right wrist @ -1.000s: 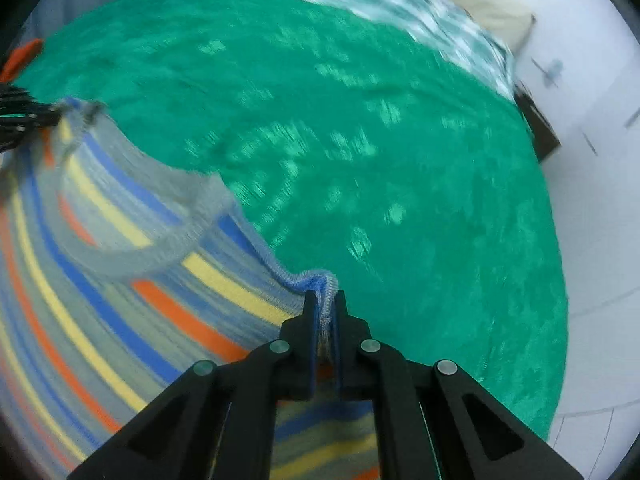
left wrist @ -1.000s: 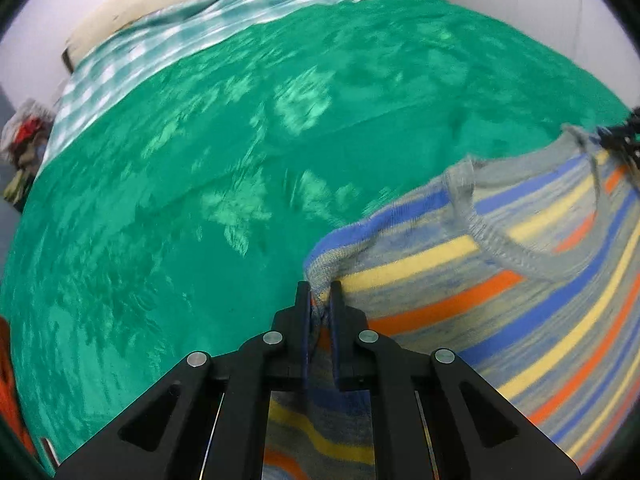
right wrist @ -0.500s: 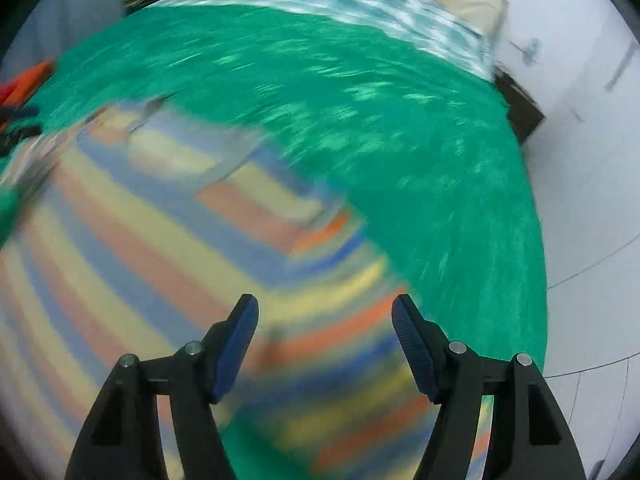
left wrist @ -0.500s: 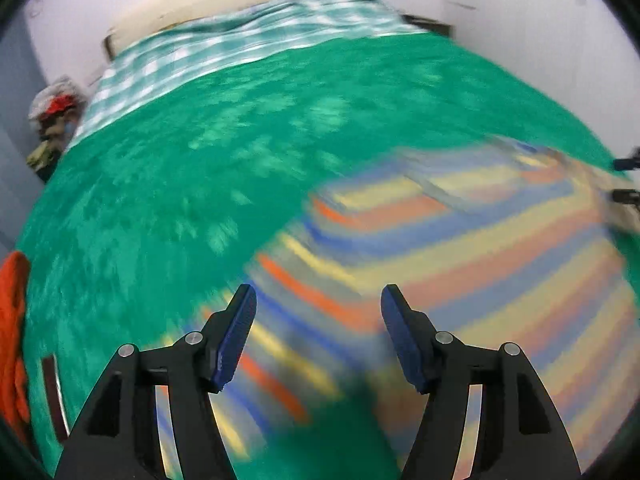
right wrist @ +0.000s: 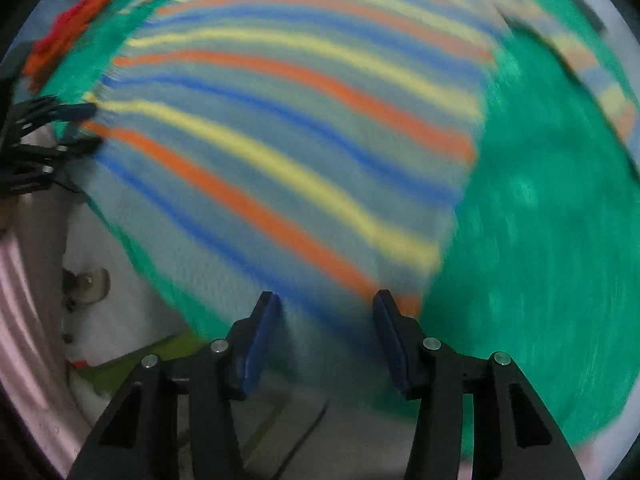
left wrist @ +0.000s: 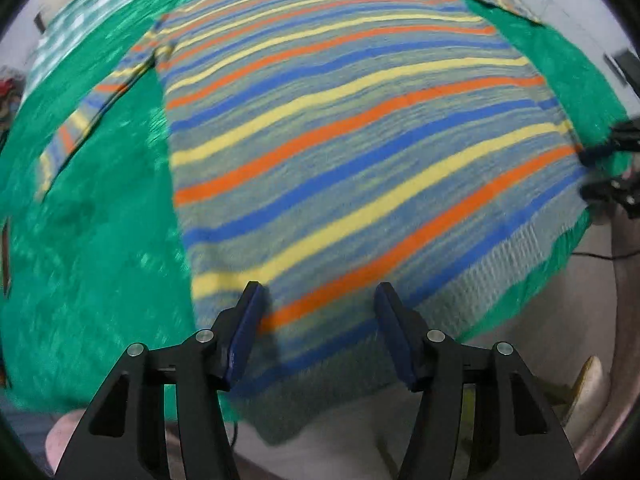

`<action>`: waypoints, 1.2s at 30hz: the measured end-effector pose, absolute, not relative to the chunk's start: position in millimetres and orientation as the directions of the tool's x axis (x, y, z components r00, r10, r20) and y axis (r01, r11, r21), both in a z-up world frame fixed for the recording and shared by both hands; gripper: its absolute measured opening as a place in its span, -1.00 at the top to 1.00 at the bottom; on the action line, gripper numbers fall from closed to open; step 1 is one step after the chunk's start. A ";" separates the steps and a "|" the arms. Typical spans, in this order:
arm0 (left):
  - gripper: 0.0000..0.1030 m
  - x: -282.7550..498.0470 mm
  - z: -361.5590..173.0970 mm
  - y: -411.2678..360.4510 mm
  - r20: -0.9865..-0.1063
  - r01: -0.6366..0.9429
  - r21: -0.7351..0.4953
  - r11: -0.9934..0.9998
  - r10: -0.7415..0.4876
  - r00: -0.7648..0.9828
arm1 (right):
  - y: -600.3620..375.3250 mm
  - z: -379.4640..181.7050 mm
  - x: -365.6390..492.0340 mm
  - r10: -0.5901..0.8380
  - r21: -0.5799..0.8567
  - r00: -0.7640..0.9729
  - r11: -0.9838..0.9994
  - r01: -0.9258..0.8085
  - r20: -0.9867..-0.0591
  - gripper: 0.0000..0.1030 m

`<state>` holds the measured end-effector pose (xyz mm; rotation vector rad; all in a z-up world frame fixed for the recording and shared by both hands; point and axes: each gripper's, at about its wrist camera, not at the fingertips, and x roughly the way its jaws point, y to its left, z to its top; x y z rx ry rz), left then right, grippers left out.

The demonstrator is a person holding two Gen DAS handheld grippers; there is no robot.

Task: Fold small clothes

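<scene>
Striped sweater [left wrist: 340,152] lies flat on the green bedspread [left wrist: 92,240], filling the centre of both views, hem at the bed's near edge. Left gripper [left wrist: 318,328] at bottom centre over the hem: jaws apart and closing, gripping nothing. Right gripper [right wrist: 326,332] at bottom centre over the hem corner: jaws apart, closing, empty. Right view blurred. Orange garment [right wrist: 68,28] upper left.

striped sweater [left wrist: 352,132] | spread flat | on green bedcover [left wrist: 100,264] | hem overhanging edge
</scene>
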<state>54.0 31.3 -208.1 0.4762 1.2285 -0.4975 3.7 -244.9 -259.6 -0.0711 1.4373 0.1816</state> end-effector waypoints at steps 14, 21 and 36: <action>-0.69 53.1 -106.0 45.9 -0.823 0.336 -0.109 0.935 -0.275 0.498 | -228.9 -138.3 5.7 -0.188 -0.111 0.518 0.978 0.175 -0.835 -0.25; -0.72 42.7 -111.9 36.3 -0.810 0.312 -0.079 0.947 -0.244 0.534 | -223.3 -118.2 14.3 -0.267 -0.165 0.569 0.960 0.224 -0.778 -0.35; -0.80 43.3 -131.9 55.0 -0.809 0.210 -0.071 0.975 -0.179 0.559 | -221.8 -118.8 13.0 -0.352 -0.235 0.552 0.933 0.273 -0.756 -0.43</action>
